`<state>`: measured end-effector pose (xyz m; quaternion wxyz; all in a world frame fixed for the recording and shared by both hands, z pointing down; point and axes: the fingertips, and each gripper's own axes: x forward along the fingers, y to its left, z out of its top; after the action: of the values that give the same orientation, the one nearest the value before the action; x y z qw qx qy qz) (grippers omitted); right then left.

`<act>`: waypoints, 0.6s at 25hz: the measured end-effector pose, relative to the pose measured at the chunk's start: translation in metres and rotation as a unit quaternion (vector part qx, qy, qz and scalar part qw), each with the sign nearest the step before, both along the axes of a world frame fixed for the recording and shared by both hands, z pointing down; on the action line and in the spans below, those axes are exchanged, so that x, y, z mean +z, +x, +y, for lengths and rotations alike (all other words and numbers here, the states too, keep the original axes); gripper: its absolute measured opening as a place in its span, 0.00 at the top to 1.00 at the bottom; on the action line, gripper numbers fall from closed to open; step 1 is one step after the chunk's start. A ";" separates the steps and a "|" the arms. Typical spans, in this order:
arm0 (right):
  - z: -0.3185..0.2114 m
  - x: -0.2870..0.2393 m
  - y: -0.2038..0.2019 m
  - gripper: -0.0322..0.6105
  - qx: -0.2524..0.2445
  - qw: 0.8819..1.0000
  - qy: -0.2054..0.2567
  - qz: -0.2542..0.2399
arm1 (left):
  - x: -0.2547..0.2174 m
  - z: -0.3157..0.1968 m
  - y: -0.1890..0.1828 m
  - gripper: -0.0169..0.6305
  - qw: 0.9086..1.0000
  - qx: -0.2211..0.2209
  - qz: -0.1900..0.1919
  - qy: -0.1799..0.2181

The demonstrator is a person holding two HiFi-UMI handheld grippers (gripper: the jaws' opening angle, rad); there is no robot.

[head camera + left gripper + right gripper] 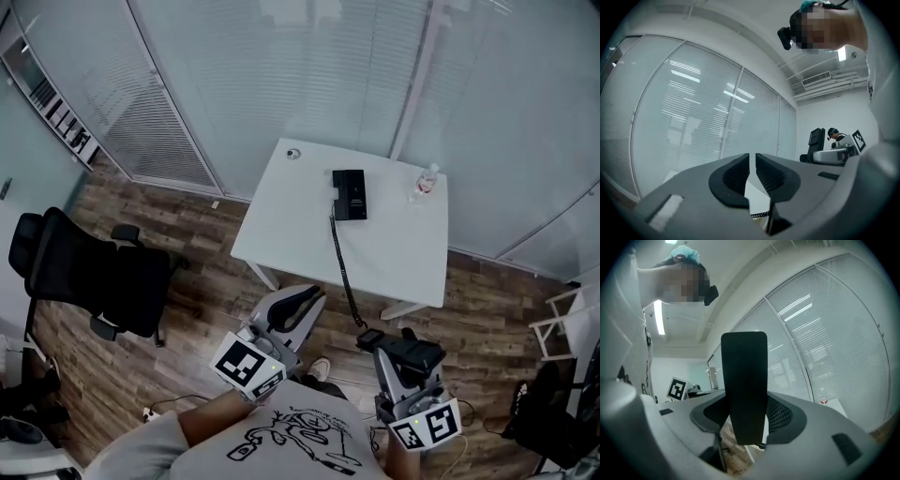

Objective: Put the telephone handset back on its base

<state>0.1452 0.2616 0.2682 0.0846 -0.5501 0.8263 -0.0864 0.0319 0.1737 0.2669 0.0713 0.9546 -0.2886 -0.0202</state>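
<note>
Jaws of right gripper (373,339) clamped on black handset (744,385) above open wood floor (206,244), left gripper (752,164) jaws closed empty, white table (394,248) ahead, base (349,194) mid-table clear of edges, coiled cord (343,272) crossing near edge

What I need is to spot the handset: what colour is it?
Black. The handset shows best in the right gripper view.

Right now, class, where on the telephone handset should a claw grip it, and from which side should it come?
Grip the handset by its two long straight edges, coming square onto its flat face, as the right claw does now. It is a flat, parallel-sided bar, so the claw seats evenly there. Stay off the end where the coiled cord joins.
</note>
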 end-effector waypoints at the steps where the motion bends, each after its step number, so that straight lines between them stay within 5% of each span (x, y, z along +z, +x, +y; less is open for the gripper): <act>1: -0.002 0.001 0.003 0.62 -0.002 1.000 -0.001 0.001 | 0.001 -0.002 0.003 0.91 1.000 -0.003 0.000 -0.001; 15: -0.051 0.012 0.019 0.62 -0.005 1.000 -0.011 0.007 | 0.020 -0.052 0.013 0.91 1.000 -0.013 0.005 -0.015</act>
<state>0.1645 0.2110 0.2801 0.0722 -0.5474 0.8287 -0.0916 0.0446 0.1215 0.2868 0.0869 0.9494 -0.3012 -0.0213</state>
